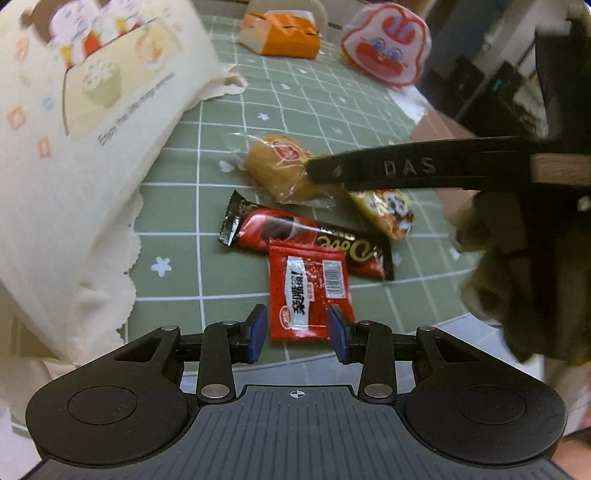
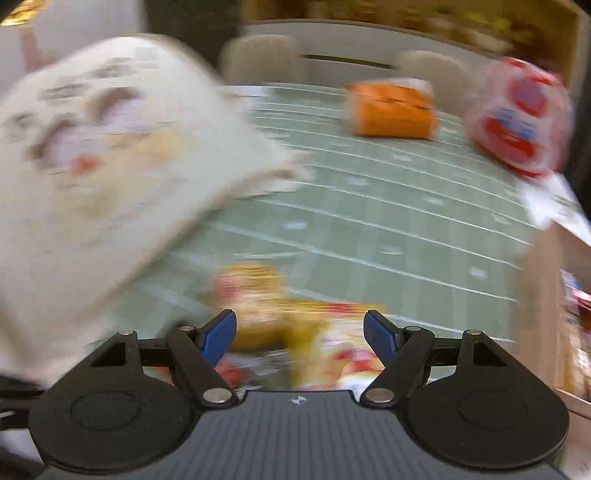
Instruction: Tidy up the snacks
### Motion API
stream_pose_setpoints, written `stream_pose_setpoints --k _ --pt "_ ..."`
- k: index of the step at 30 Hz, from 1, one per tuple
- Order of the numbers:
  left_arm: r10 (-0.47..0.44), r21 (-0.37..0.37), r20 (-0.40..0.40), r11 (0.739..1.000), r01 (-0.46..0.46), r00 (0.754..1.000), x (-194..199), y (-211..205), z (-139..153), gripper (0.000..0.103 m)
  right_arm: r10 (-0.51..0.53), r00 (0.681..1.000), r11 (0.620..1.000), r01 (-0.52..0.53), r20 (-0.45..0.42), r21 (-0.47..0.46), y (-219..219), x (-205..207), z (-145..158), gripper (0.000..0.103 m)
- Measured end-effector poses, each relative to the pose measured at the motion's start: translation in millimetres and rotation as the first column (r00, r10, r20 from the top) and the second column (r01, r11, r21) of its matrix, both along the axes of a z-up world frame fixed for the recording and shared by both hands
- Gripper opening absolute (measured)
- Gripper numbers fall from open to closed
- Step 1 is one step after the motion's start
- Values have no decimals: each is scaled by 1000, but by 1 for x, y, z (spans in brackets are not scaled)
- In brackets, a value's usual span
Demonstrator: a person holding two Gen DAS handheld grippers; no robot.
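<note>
left gripper (image 1: 296,334) agape, red packet (image 1: 309,293) between (table-edge)

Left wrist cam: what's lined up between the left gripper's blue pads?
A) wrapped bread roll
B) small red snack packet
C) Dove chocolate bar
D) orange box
B: the small red snack packet has its near end in the gap of the open left gripper; the Dove chocolate bar lies behind it.

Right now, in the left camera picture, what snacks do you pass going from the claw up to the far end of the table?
Red packet → dark chocolate bar → bun in clear wrap → orange pack.
</note>
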State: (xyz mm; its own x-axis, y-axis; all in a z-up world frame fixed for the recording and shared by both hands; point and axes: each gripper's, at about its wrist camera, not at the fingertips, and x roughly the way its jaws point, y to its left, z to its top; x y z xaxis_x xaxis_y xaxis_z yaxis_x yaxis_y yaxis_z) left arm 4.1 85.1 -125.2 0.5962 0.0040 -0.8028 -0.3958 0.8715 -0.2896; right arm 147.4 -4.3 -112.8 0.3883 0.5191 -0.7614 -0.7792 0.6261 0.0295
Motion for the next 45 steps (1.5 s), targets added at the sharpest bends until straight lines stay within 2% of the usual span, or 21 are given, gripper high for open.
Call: stream_pose_setpoints --k 2,4,6,10,12,13,16,17,21,24,26,31,35,41,45 --pt "-13 60 -24 998 14 1000 5 -5 -1 41 75 995 997 -75 -69 2 2 -8 -2 76" --pt "-20 75 -39 997 23 999 9 -6 -3 40 81 992 997 -82 -99 -6 6 -9 -6 76" --pt "-22 58 -37 998 25 999 9 -6 -4 40 39 997 999 -41 -69 -14 13 -6 -9 76" --pt "-10 47 -41 999 12 999 5 -6 -6 40 -11 998 1000 12 60 -24 36 3 -12 76" --pt "-9 48 -46 999 12 999 5 -7 -6 40 -4 999 997 7 44 -73 52 14 -22 76" --pt "-11 49 -49 999 13 999 5 -7 -6 40 3 1000 997 -1 28 -84 56 16 -26 73" --pt "-12 48 -54 999 14 998 6 -7 -5 41 40 999 995 -39 7 -93 58 10 -27 52" --pt "-11 45 -54 999 13 998 9 -6 -6 41 49 999 995 -50 -10 -91 56 6 -26 51" --pt "-13 24 -50 1000 14 999 17 -2 -7 41 18 1000 999 -18 -13 -31 34 -6 -3 50" --pt "-38 28 -51 999 40 998 27 -4 -8 41 -20 1000 999 19 11 37 0 -16 24 50" --pt "-66 28 -50 997 67 997 35 -7 -8 42 -67 997 997 65 30 48 -26 -20 34 50" --pt "-137 32 -48 990 139 989 55 -19 -13 42 -217 975 976 218 52 -18 -86 -18 25 50" --pt "-202 39 -47 978 204 978 64 -31 -13 42 -316 944 943 324 98 -80 -118 -26 13 47" --pt "-274 67 -50 959 277 960 70 -46 -15 42 -404 915 911 401 -15 -97 -144 -30 -6 47" --pt "-271 47 -55 961 273 961 72 -44 -14 42 -347 934 938 345 -88 -34 -146 -41 -2 50"
